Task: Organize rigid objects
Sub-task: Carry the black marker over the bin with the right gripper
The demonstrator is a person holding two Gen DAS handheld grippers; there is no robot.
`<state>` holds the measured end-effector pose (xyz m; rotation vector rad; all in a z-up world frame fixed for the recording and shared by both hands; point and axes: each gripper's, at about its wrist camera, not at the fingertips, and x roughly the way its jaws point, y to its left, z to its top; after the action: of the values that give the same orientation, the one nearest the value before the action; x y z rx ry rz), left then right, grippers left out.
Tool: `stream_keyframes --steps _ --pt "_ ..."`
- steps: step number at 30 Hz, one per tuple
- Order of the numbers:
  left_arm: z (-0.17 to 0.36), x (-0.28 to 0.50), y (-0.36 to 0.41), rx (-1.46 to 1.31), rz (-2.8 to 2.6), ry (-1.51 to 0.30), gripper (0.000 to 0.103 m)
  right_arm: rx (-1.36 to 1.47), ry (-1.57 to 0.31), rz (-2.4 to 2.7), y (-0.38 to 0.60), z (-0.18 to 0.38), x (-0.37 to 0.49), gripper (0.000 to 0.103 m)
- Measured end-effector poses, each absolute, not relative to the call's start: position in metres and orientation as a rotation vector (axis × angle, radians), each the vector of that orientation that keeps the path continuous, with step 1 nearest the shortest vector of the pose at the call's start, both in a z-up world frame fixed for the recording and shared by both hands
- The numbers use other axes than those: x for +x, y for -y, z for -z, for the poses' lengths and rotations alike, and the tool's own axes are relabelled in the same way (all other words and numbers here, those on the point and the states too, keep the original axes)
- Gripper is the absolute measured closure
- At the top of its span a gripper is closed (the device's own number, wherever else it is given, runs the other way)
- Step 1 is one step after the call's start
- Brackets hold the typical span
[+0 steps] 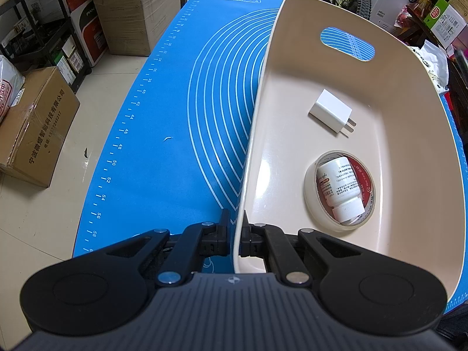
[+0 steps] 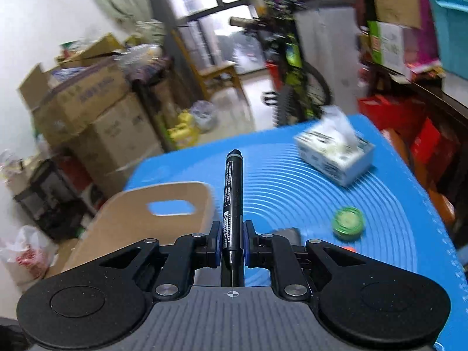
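Pale glossy floor tiles (image 1: 52, 219) lie beneath stacked brown cardboard boxes (image 1: 137, 11) and a black metal shelving rack (image 1: 44, 29). A large dark-framed window (image 2: 222, 8) stands behind a wooden chair (image 2: 216, 79), beside a green-framed bicycle (image 2: 292, 67) and a plain white wall (image 2: 44, 20).

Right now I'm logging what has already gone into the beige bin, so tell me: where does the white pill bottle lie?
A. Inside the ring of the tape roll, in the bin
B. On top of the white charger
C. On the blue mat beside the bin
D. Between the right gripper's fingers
A: the white pill bottle lies on its side within the tape roll, on the floor of the beige bin, apart from the white charger.
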<state>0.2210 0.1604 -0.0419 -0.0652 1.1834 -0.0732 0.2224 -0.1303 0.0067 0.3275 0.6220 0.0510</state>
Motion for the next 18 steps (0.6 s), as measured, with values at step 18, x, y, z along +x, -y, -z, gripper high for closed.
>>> stream_keyframes --steps 18 --pt "0.042 0.221 -0.160 -0.064 0.073 -1.183 0.097 0.137 -0.713 -0.272 0.021 0.005 0.228 0.079"
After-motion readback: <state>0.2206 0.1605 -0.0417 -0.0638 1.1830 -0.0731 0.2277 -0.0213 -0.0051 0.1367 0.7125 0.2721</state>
